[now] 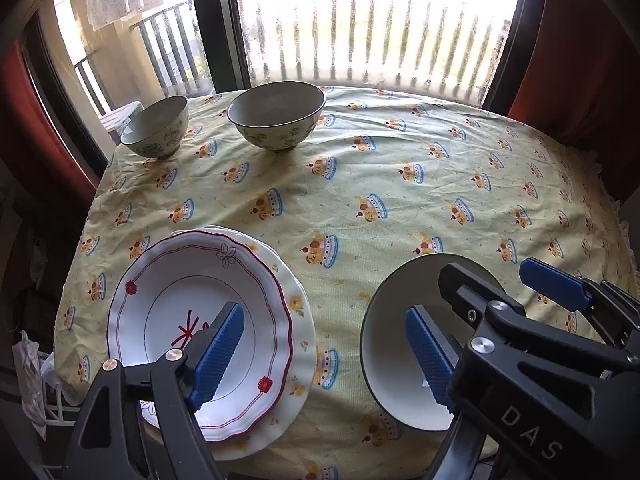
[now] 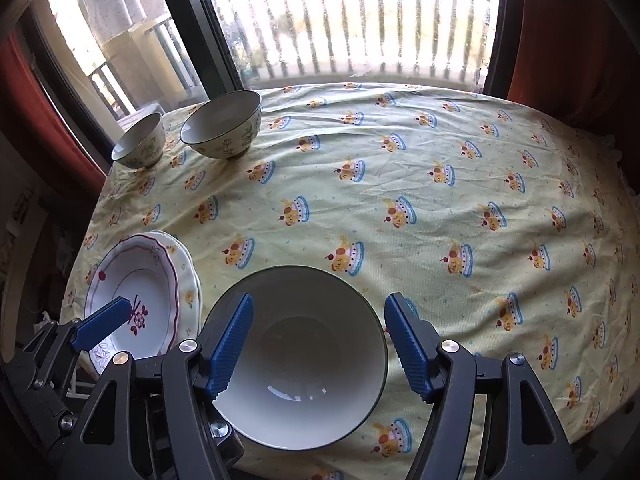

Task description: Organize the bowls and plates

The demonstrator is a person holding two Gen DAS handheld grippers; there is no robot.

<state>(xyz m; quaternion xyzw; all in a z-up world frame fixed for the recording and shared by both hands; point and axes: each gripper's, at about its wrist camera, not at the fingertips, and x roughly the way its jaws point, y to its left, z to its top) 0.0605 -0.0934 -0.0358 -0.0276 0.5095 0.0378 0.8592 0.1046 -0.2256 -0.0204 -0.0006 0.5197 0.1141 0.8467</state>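
Right gripper [image 2: 318,348] spread wide, fingers straddling near bowl [image 2: 304,364] rim. Left gripper [image 1: 324,354] released, above plate stack [image 1: 200,300] left of near bowl.

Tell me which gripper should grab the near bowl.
Right. The right gripper is open and straddles the near bowl; the left gripper hangs over the plates.
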